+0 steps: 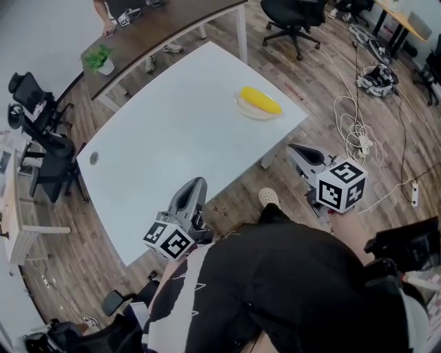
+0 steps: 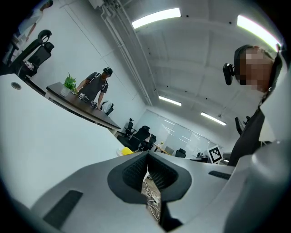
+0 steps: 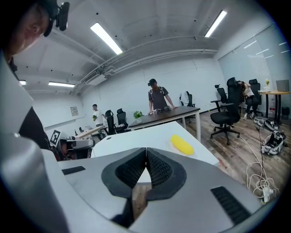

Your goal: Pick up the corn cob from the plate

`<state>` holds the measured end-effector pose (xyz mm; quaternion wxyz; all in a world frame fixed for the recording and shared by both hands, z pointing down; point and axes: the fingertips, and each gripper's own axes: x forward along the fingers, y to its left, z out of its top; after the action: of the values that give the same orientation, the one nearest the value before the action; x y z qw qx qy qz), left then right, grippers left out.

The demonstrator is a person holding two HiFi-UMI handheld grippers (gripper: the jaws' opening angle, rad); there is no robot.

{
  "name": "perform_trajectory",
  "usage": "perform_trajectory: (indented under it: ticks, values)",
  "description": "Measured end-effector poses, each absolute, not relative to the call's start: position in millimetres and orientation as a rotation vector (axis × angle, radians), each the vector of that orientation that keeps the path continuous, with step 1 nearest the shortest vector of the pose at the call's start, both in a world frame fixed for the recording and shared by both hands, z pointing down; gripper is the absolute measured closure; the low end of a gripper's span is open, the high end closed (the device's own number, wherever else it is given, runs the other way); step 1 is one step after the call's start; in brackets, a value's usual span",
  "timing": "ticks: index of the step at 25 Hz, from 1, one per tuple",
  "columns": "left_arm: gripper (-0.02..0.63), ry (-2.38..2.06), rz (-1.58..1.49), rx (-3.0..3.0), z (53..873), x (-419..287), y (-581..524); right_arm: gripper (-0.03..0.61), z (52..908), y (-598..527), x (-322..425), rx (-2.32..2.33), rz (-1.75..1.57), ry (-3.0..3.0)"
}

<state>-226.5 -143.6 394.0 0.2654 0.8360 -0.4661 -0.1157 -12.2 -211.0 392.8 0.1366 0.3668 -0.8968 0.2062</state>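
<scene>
A yellow corn cob (image 1: 260, 101) lies on a pale plate (image 1: 246, 110) near the far right corner of the white table (image 1: 172, 138). My left gripper (image 1: 197, 182) hovers at the table's near edge, shut and empty, far from the cob. My right gripper (image 1: 292, 147) is off the table's right side above the floor, also shut with nothing in it. In the right gripper view the corn cob (image 3: 182, 144) lies ahead and right of the closed gripper (image 3: 146, 150). In the left gripper view only a sliver of the corn cob (image 2: 127, 150) shows beyond the shut gripper (image 2: 147, 155).
A dark wooden desk (image 1: 158, 31) with a potted plant (image 1: 100, 61) stands behind the table, with a person (image 3: 157, 98) at it. Office chairs (image 1: 43, 148) stand at the left and at the back (image 1: 293, 17). Cables (image 1: 358, 131) lie on the wooden floor at the right.
</scene>
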Motion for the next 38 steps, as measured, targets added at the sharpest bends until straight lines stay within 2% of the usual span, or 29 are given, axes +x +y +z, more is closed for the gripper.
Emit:
perform_trajectory:
  ticks: [20,29,38]
  values:
    - [0.598,-1.495,-0.393,2.127,392,-222,-293,0.563,400,-411,-31,0.757,0.563,-2.653]
    - [0.598,-1.552,-0.400,2.060,409,-205,-340,0.563,432,-458,-34,0.605,0.621,-2.623]
    - [0.598,-1.591,-0.342,1.911,445,-198,-332,0.563,468,-477,-43,0.495,0.683,-2.604]
